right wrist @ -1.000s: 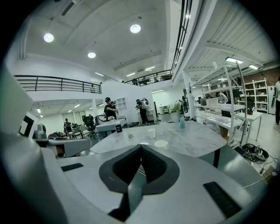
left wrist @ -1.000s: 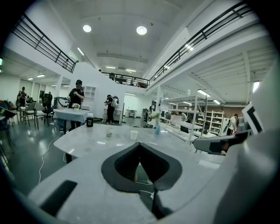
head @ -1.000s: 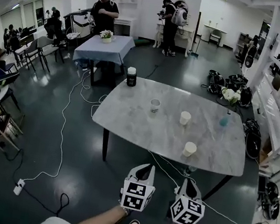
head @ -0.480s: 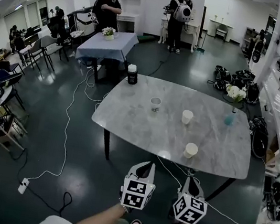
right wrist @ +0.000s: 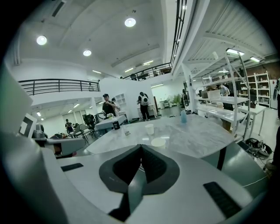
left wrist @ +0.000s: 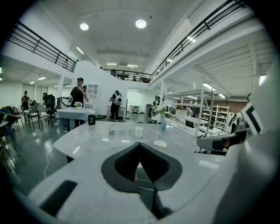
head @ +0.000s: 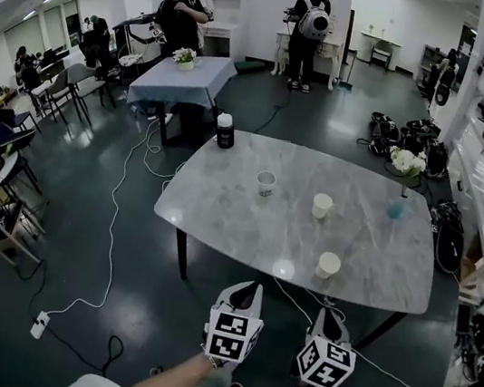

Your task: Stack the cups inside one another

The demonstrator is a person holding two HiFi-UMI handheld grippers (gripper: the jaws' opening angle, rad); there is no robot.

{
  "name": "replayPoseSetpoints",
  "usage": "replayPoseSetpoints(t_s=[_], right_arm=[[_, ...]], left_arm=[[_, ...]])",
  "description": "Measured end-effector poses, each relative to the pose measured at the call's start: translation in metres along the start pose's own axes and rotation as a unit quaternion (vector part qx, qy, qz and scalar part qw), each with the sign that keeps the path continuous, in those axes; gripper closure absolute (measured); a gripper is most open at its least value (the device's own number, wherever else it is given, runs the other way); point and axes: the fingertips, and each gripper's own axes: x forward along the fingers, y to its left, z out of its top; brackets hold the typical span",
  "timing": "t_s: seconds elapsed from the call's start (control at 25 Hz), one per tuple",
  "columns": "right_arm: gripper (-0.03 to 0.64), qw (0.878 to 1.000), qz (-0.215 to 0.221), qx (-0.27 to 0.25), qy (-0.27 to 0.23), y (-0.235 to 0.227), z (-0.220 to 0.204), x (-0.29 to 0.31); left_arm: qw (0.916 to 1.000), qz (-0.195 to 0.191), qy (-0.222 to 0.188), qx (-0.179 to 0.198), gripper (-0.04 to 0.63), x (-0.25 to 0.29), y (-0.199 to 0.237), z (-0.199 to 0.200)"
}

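Note:
Three cups stand apart on the marble table. A clear cup is toward the far left, a white cup is in the middle, and another white cup is near the front edge. Both grippers hover over the floor short of the table's front edge. My left gripper is shut and empty. My right gripper is also shut and empty. In the left gripper view the jaws meet, with the near cup beyond them. In the right gripper view the near cup sits just past the closed tips.
A black jar with a white lid stands at the table's far left corner, a blue bottle at its right edge. Cables trail on the floor left of the table. People stand by a cloth-covered table farther back.
Both grippers have edged a little closer to the table's front edge, still shut. The cups have not moved. The people at the back have shifted.

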Motion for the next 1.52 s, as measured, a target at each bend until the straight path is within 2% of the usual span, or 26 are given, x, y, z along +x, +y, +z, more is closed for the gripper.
replayPoseSetpoints(t_s=[0.24,0.52,0.88,1.08,1.52], right_arm=[[0.609,1.0,-0.007,-0.007,-0.001,-0.001,0.011,0.034],[0.609,1.0,-0.025,-0.014,-0.01,-0.003,0.046,0.083],[0.609,0.998,-0.066,-0.002,-0.005,-0.011,0.068,0.132],[0.609,0.997,-0.074,0.002,0.0,-0.011,0.077,0.158],[0.609,0.997,-0.078,-0.004,0.001,0.021,0.107,0.228]], left_arm=[[0.9999,-0.016,0.0,-0.005,0.598,0.04,0.009,0.005],[0.9993,-0.036,-0.001,-0.012,0.598,0.098,0.029,0.028],[0.9973,-0.071,0.014,-0.01,0.598,0.161,0.05,0.051],[0.9962,-0.083,0.028,-0.006,0.598,0.188,0.058,0.054],[0.9946,-0.098,0.034,-0.01,0.598,0.242,0.108,0.076]])
